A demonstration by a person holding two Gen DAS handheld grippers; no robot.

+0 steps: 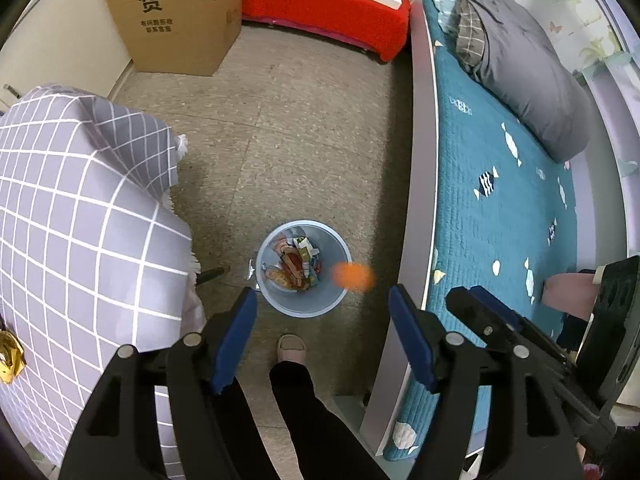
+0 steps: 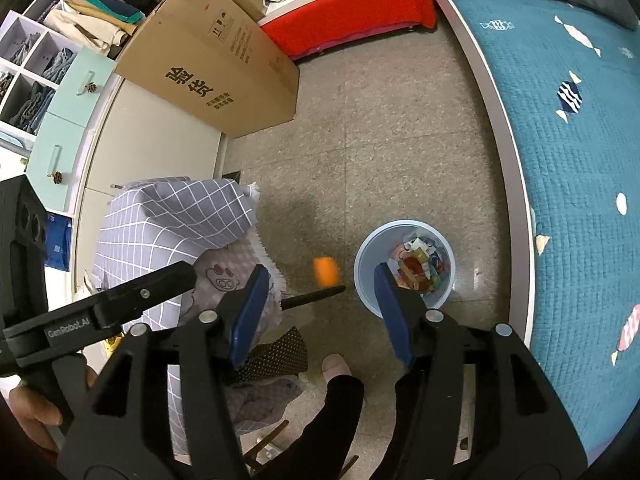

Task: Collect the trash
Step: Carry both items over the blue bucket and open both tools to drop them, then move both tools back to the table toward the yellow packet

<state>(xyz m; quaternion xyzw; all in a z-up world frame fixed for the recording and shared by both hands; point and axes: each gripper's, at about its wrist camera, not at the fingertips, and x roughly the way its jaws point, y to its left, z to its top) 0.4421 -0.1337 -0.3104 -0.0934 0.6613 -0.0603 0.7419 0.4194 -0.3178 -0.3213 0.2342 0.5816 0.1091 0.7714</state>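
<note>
A pale blue bin point(image 1: 280, 302) stands on the floor with several colourful wrappers inside. A blurred orange piece of trash point(image 1: 354, 276) hangs in mid-air at the bin's right rim. My left gripper point(image 1: 322, 326) hovers above the bin, open, nothing between its blue pads. In the right wrist view the same orange piece point(image 2: 326, 271) floats just left of the bin point(image 2: 370, 264). My right gripper point(image 2: 316, 314) is open above it, holding nothing. The right gripper also shows at the left wrist view's right edge point(image 1: 492, 312).
A table draped in grey checked cloth point(image 1: 72, 216) stands left of the bin, with a gold wrapper point(image 1: 10, 354) on it. A bed with teal quilt point(image 1: 500, 184) runs along the right. A cardboard box point(image 1: 176, 12) and red bench point(image 1: 324, 8) stand further off. A person's slippered foot point(image 1: 291, 348) is near the bin.
</note>
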